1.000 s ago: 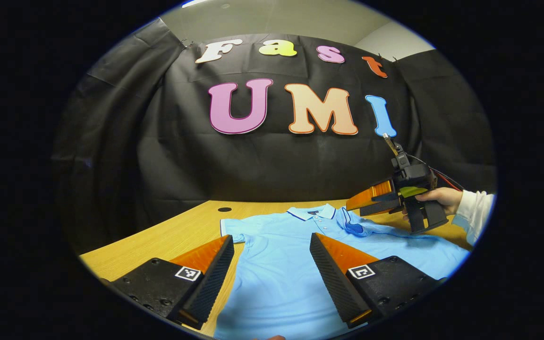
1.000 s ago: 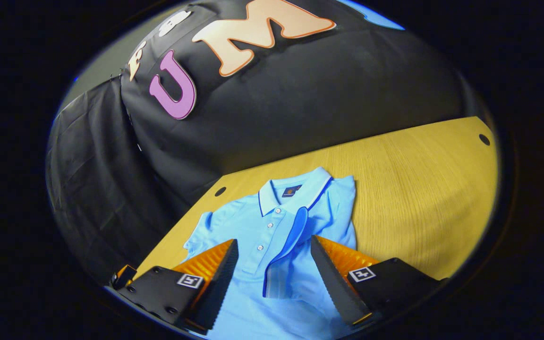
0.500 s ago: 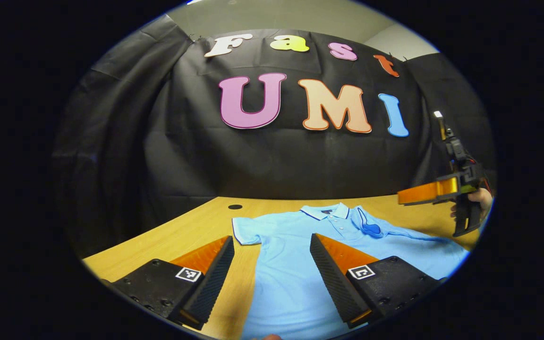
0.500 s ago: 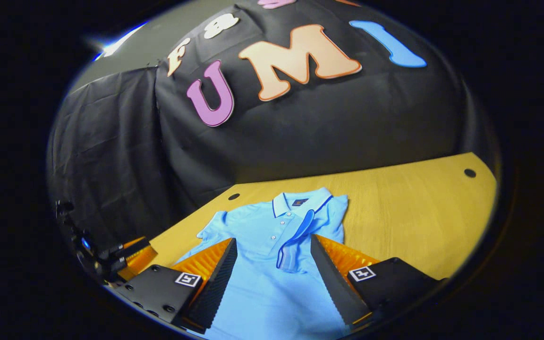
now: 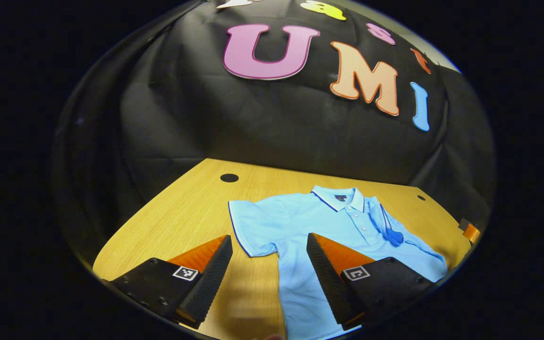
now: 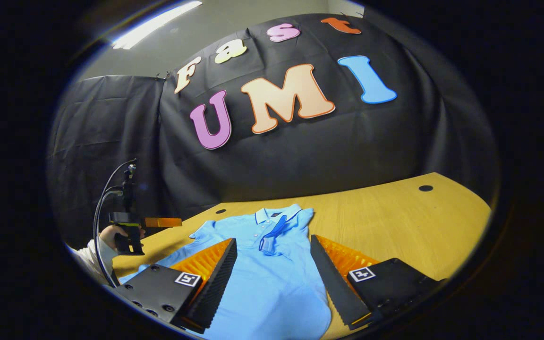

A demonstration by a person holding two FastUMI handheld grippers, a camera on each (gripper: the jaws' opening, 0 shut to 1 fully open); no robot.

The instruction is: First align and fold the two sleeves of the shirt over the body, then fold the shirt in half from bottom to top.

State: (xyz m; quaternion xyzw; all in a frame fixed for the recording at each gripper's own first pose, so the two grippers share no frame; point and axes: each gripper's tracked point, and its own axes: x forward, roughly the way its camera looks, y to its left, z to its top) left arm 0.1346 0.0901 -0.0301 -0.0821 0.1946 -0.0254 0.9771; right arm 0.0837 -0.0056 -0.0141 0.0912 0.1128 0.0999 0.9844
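Shirt (image 5: pixel 328 226), smooth light-blue knit, lies on woodgrain table (image 5: pixel 182 212).

One light-blue polo shirt (image 5: pixel 333 231) lies on one wooden tabletop (image 5: pixel 182 217), with two claws about, the left claw (image 5: pixel 267 269) and the right claw (image 6: pixel 272 274), each showing two fingers.

Both rigs look the same up close: the left gripper (image 5: pixel 267 278) has two wedge-shaped fingers (image 5: pixel 208 283) with ribbed inner faces on chunky black blocks with screw heads; each block has a little square black-and-white marker (image 5: pixel 184 273); same deal on the right gripper (image 6: pixel 274 283); seen side-on from the right gripper view, the left one has a pistol-style grip, a thin mast on top and black cables (image 6: pixel 99 212) looping off it; the person's hand (image 6: pixel 111 234) comes out of a white sleeve (image 6: pixel 93 257).
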